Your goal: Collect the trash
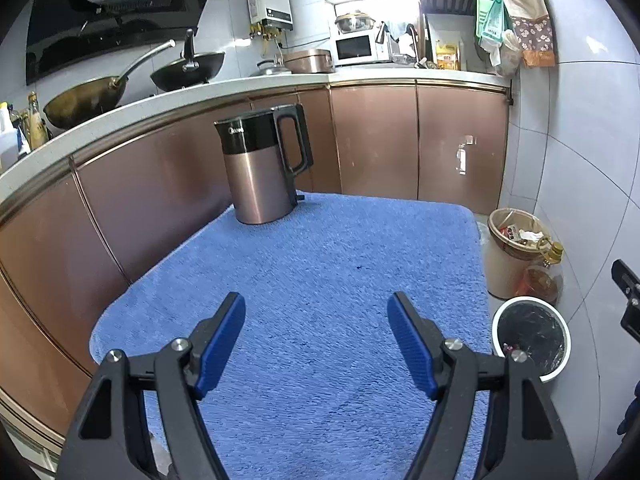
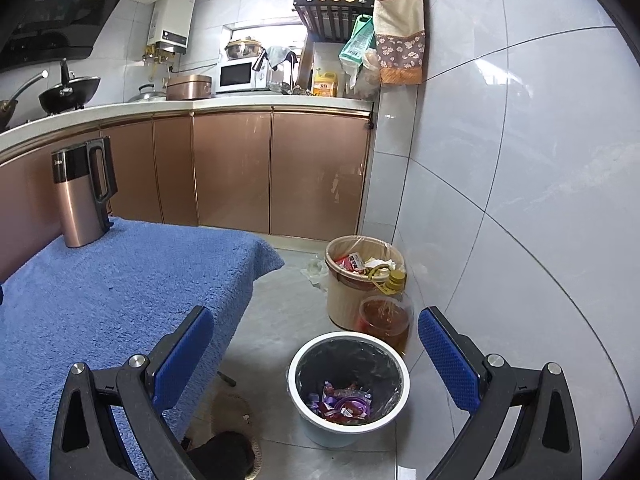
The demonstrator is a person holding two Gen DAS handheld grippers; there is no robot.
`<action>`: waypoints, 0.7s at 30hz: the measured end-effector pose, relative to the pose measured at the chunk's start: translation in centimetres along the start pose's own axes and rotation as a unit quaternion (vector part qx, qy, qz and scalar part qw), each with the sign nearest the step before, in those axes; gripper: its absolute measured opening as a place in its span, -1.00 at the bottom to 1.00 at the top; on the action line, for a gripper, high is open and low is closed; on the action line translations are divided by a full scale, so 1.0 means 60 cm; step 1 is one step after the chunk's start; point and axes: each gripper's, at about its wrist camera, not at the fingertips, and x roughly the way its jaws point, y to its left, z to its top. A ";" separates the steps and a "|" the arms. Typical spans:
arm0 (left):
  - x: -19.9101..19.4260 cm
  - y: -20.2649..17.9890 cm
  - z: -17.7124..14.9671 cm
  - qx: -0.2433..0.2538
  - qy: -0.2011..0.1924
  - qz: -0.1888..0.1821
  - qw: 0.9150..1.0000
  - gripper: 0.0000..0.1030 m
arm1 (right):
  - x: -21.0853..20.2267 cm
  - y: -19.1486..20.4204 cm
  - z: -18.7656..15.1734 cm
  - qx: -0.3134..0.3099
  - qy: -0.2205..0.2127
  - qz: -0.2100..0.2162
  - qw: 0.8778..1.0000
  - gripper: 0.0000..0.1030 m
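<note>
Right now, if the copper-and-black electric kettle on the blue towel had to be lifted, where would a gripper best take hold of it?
Grip the copper-and-black electric kettle by its black loop handle, coming in from the kettle's right side, where the handle juts out. The vertical bar looks slim enough for the open left gripper to close across, while the smooth round body appears too wide. It stands upright on the blue towel, with open space around it.
</note>
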 end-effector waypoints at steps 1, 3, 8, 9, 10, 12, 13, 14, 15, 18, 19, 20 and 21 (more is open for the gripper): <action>-0.003 0.000 0.001 0.000 -0.001 0.001 1.000 0.40 | -0.002 -0.002 0.002 0.001 -0.002 0.000 1.000 1.00; -0.012 0.001 0.002 0.001 -0.005 0.002 1.000 0.40 | -0.010 -0.005 0.003 0.004 -0.006 0.000 1.000 1.00; -0.032 0.004 0.006 -0.001 -0.016 0.005 1.000 0.40 | -0.030 -0.012 0.002 0.008 -0.013 -0.001 1.000 1.00; -0.037 0.004 0.007 -0.002 -0.019 0.005 1.000 0.40 | -0.034 -0.013 0.001 0.008 -0.014 -0.001 1.000 1.00; -0.042 0.005 0.007 -0.003 -0.021 0.005 1.000 0.40 | -0.040 -0.013 0.001 0.008 -0.016 -0.001 1.000 1.00; -0.050 0.006 0.009 -0.003 -0.025 0.007 1.000 0.40 | -0.049 -0.016 0.002 0.009 -0.020 -0.001 1.000 1.00; -0.053 0.006 0.009 -0.003 -0.027 0.007 1.000 0.40 | -0.052 -0.018 0.003 0.009 -0.022 -0.001 1.000 1.00; -0.057 0.006 0.010 -0.004 -0.029 0.007 1.000 0.40 | -0.055 -0.019 0.005 0.010 -0.024 -0.001 1.000 1.00; -0.059 0.007 0.010 -0.004 -0.030 0.007 1.000 0.40 | -0.059 -0.020 0.006 0.011 -0.026 -0.001 1.000 1.00; -0.069 0.009 0.012 -0.008 -0.034 0.006 0.999 0.40 | -0.071 -0.024 0.008 0.011 -0.033 -0.002 0.999 1.00; -0.072 0.010 0.012 -0.010 -0.035 0.005 0.999 0.40 | -0.076 -0.025 0.007 0.011 -0.035 -0.003 0.999 1.00; -0.076 0.011 0.011 -0.012 -0.037 0.005 0.999 0.40 | -0.079 -0.026 0.007 0.011 -0.037 -0.003 0.999 1.00; -0.079 0.012 0.012 -0.013 -0.038 0.005 0.999 0.40 | -0.084 -0.026 0.006 0.011 -0.039 -0.004 0.999 1.00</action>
